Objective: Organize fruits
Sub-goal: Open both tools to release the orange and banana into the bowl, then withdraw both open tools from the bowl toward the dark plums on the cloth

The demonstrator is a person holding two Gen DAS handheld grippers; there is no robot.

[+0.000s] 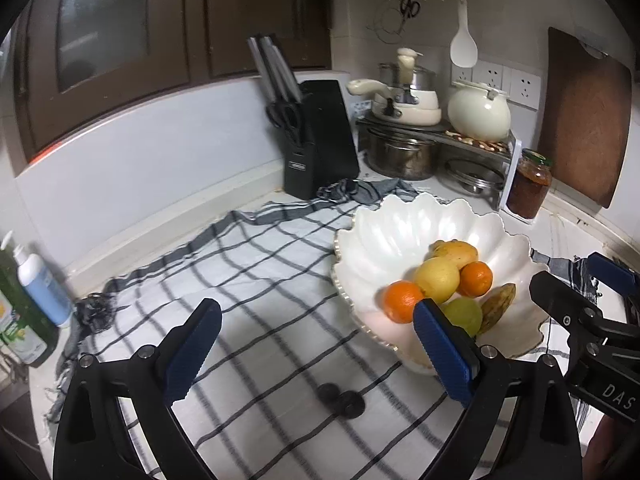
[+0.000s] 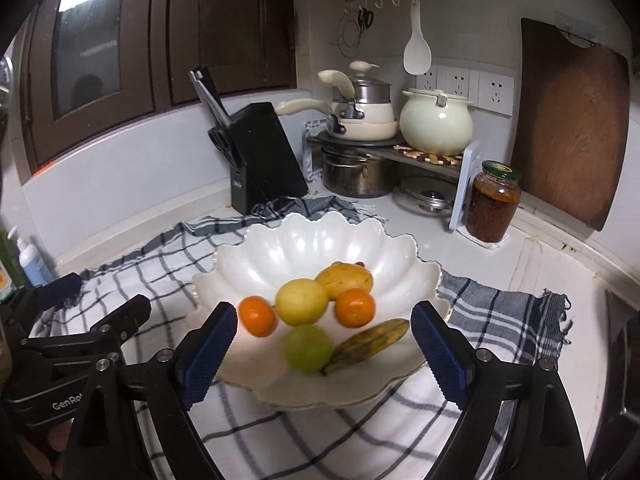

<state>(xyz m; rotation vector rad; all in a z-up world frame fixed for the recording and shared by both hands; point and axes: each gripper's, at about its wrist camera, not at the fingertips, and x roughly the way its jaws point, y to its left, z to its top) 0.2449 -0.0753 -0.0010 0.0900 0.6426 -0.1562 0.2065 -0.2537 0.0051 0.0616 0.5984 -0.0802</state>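
White bowl (image 2: 320, 248) on the checked cloth (image 2: 320, 440) holds all six fruits (image 2: 302, 300) I can see. My left tool (image 1: 316, 356) and right tool (image 2: 324, 356) both hang spread and empty. I judge the risk is a jaw knocking the rim and tipping the bowl, or the round fruits rolling when nudged.

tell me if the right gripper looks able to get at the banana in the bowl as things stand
Probably yes. The right gripper is open and empty, facing the white bowl, and the banana lies near the front, exposed on top, with nothing above it. The green fruit beside its tip might get nudged.
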